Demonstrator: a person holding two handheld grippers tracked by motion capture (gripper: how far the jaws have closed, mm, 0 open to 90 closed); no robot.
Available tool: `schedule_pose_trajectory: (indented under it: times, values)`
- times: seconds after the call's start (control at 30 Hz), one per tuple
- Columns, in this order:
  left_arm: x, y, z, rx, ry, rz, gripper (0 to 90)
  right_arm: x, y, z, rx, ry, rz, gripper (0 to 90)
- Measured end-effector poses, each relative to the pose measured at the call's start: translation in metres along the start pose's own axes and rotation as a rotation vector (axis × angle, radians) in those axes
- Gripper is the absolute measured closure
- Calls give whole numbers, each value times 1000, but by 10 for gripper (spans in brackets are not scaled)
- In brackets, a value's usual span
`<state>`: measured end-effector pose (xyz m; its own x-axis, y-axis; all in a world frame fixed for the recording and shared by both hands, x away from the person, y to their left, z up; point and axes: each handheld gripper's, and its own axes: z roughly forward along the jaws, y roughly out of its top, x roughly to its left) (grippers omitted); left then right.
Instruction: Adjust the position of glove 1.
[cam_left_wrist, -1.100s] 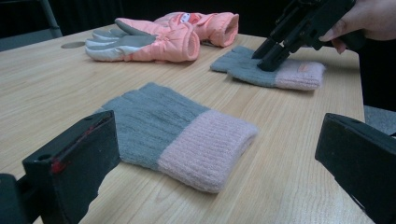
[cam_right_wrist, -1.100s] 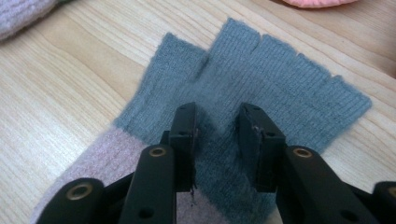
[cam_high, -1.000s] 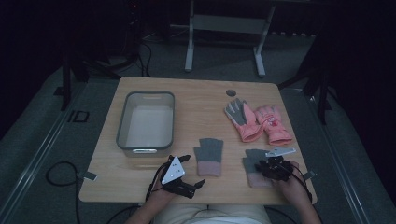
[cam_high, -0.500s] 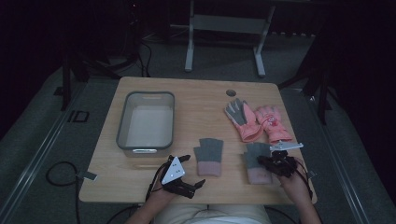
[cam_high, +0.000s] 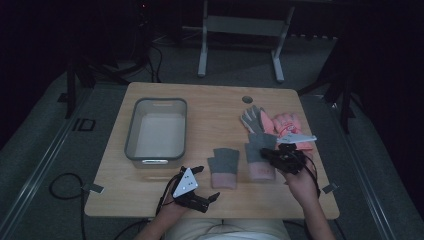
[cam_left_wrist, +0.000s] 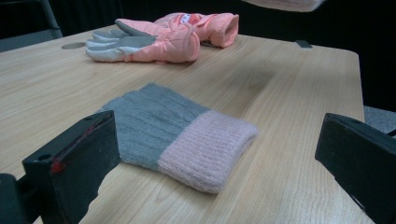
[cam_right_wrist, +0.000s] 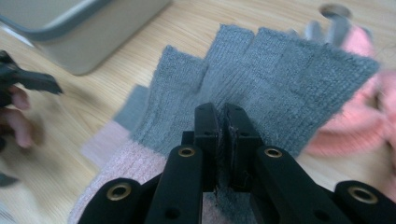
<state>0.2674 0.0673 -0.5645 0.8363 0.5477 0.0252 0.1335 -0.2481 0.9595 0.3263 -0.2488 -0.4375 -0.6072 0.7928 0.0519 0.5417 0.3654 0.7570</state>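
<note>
One knit glove (cam_right_wrist: 261, 88) pinched tight in the right hand-held gripper (cam_right_wrist: 223, 122), left hand-held gripper (cam_high: 200, 182) gaping empty beside the bin (cam_high: 131, 135): lift it clear before carrying to that bin.

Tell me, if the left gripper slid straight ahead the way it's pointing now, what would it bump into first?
Most likely the grey-and-pink knit glove lying flat on the table. It sits right ahead of the left gripper, between the open jaws. The pink padded gloves lie well beyond it, though depth is hard to judge.
</note>
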Motion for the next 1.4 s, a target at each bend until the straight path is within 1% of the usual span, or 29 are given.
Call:
schedule_pose_trajectory:
  times: [0.03, 0.1, 0.17, 0.23, 0.27, 0.33, 0.37, 0.4, 0.43, 0.47, 0.5, 0.53, 0.57, 0.6, 0.63, 0.7, 0.73, 0.77, 0.83, 0.87, 0.97, 1.2, 1.23, 1.33, 1.4]
  values:
    - [0, 0, 0, 0, 1, 0, 0, 11, 7, 7, -5, 22, -11, 850]
    - [0, 0, 0, -1, 0, 1, 0, 20, 13, 15, -4, 34, -25, 850]
    - [0, 0, 0, -3, -1, -2, 0, 29, 17, 25, 3, 54, -24, 850]
    - [0, 0, 0, -4, -2, -1, 0, 37, 19, 35, 11, 59, -30, 850]
    - [0, 0, 0, -4, -2, -1, 0, 37, 19, 35, 11, 59, -30, 850]
    - [0, 0, 0, -4, -2, -1, 0, 44, 19, 47, 25, 66, -40, 850]
    - [0, 0, 0, -3, 1, 2, 0, 50, 18, 58, 42, 62, -40, 849]
    - [0, 0, 0, -3, 1, 2, 0, 50, 18, 58, 42, 62, -40, 849]
    - [0, 0, 0, -2, 0, 0, 0, 51, 17, 62, 47, 66, -32, 849]
    - [0, 0, 0, -2, -3, -4, 0, 55, 14, 73, 63, 66, -20, 849]
    - [1, 0, -1, -3, -3, -6, 0, 56, 13, 77, 67, 66, -17, 849]
    - [1, 0, -1, -3, -3, -6, 0, 56, 13, 77, 67, 66, -17, 849]
    - [1, 0, -1, -1, -4, -7, 0, 60, 10, 86, 86, 72, -16, 848]
    - [1, 0, -1, -1, -4, -7, 0, 60, 10, 86, 86, 72, -16, 848]
    - [0, 0, -1, 0, -4, -2, 0, 63, 6, 95, 103, 66, -9, 848]
    - [0, 0, -1, 0, -5, 1, 0, 63, 5, 97, 107, 70, -3, 848]
    - [0, 0, -1, 1, -8, 3, 0, 64, 1, 102, 118, 52, 0, 847]
    - [0, 0, -1, 1, -8, 2, 0, 63, 0, 104, 126, 57, 7, 847]
    - [0, 0, -1, 1, -7, 3, 0, 62, -2, 105, 129, 56, 11, 846]
    - [0, 0, -1, 2, -6, 5, 0, 62, -4, 106, 135, 46, 18, 846]
    - [-1, 0, 0, 5, -2, 9, 0, 60, -6, 110, 138, 58, 40, 845]
    - [-2, 0, 0, 10, 7, 16, 0, 65, -10, 120, 149, 53, 56, 843]
    - [-2, 0, 0, 10, 7, 16, 0, 65, -10, 121, 156, 48, 50, 842]
    - [-2, 0, 0, 11, 7, 15, 0, 64, -12, 124, 159, 37, 54, 840]
    - [-2, 0, 1, 13, 6, 13, 0, 63, -14, 126, 160, 37, 71, 837]
